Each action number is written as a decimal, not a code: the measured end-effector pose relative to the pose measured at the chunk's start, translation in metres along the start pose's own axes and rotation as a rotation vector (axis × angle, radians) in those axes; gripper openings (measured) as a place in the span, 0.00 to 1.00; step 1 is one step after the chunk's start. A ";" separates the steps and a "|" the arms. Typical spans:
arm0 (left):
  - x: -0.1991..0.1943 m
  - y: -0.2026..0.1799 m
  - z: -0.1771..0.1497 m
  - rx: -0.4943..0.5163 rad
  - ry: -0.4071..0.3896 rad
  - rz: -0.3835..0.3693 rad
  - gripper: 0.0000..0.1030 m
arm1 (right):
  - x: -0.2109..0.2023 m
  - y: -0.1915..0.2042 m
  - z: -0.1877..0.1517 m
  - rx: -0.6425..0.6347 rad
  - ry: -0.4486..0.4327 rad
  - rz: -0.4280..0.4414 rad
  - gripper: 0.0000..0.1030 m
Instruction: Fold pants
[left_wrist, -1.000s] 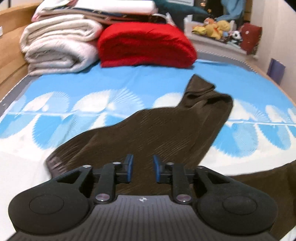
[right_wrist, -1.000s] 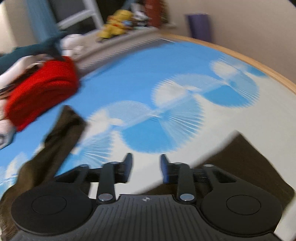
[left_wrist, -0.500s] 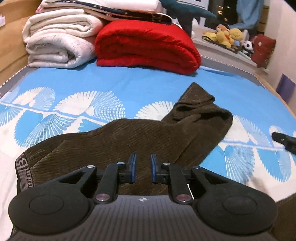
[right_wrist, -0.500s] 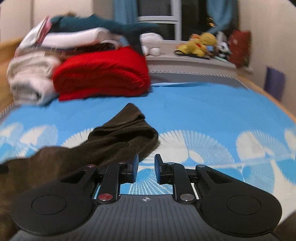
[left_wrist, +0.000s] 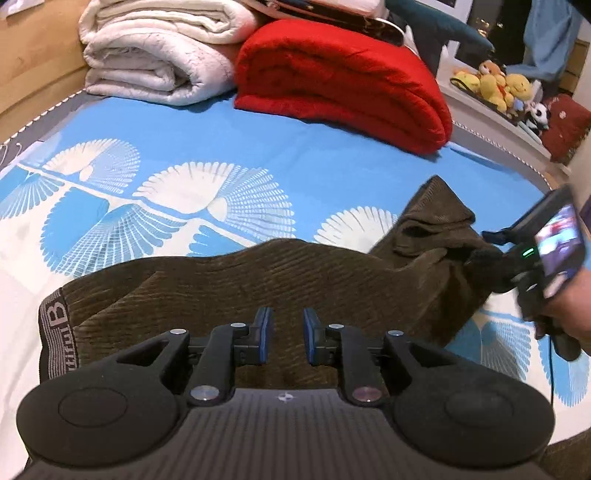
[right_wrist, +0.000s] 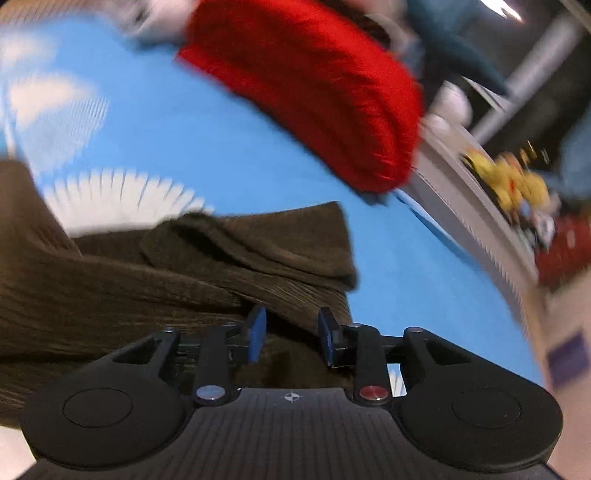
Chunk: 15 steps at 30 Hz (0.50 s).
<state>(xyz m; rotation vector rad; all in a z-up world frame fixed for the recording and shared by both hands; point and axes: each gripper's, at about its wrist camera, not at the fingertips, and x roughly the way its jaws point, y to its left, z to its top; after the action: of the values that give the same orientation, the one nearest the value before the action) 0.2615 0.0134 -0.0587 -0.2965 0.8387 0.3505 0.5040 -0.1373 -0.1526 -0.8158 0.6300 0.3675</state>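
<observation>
On the blue bedsheet (left_wrist: 332, 155), brown pants (left_wrist: 280, 280) lie rumpled — left gripper (left_wrist: 287, 334) and right gripper (right_wrist: 290, 334) both parted, empty.

One pair of brown pants (left_wrist: 258, 280), one red folded blanket (left_wrist: 343, 77), one white folded quilt (left_wrist: 155, 59), two grippers.

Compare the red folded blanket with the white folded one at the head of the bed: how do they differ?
The red blanket is bright red and looks smooth; the white blanket is off-white with a crinkled, quilted surface. The red blanket's rounded fold faces the window sill on the right; the white blanket sits beside the wooden bed frame on the left. Both lie folded on the blue patterned sheet, behind the brown pants.
</observation>
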 end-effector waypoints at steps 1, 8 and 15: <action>0.000 0.003 0.001 -0.008 0.001 0.003 0.21 | 0.010 0.009 0.004 -0.066 0.008 -0.008 0.32; -0.004 0.010 0.003 0.004 0.011 0.004 0.21 | 0.047 0.041 0.011 -0.341 0.044 -0.104 0.13; -0.009 0.017 0.010 -0.021 0.011 0.002 0.21 | -0.030 -0.070 -0.005 0.425 -0.090 -0.060 0.04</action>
<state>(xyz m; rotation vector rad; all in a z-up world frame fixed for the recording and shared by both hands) 0.2550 0.0308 -0.0476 -0.3174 0.8466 0.3601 0.5168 -0.1878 -0.0968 -0.4081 0.5720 0.2028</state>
